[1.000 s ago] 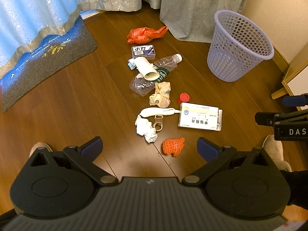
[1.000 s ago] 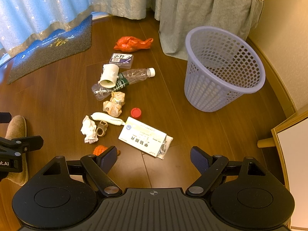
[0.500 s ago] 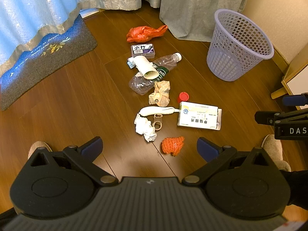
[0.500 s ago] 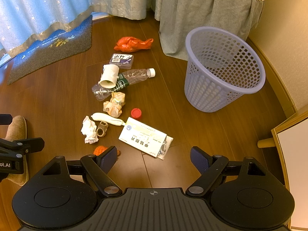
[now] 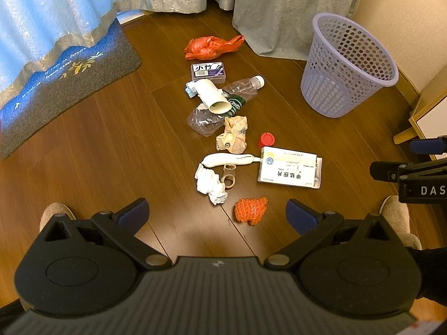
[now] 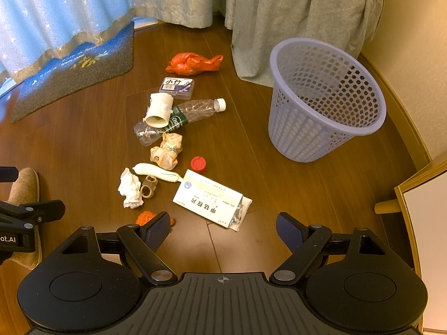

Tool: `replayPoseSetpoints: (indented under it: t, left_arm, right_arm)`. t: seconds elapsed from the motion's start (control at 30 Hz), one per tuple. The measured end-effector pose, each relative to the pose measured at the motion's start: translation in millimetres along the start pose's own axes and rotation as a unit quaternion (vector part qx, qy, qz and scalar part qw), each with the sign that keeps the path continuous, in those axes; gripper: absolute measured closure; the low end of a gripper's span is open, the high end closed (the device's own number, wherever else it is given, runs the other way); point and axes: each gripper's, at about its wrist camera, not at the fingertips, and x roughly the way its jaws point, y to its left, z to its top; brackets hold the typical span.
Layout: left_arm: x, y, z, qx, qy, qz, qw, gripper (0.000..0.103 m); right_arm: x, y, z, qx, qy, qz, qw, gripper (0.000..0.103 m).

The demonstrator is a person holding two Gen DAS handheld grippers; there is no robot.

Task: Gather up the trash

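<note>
Both hand-held grippers, left [image 5: 217, 213] and right [image 6: 223, 227], gape wide, holding nothing; the lavender basket [image 6: 324, 103] stands upright, nothing visible inside it.

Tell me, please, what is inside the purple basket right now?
The purple basket looks empty: only its mesh walls show through the open rim, with no trash visible. Its very bottom is hidden by the near wall, so I cannot fully confirm.
</note>
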Motion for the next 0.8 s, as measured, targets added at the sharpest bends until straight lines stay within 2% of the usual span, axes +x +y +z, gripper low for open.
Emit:
replayPoseSetpoints:
  t: [0.8]
  left_arm:
    - [-2.5, 1.6, 4.3, -0.010, -0.009, -0.001, 0.9999, 0.001]
  right_arm:
    - [-1.9, -1.7, 3.5, -0.002, -0.004, 0.002, 1.000, 0.022]
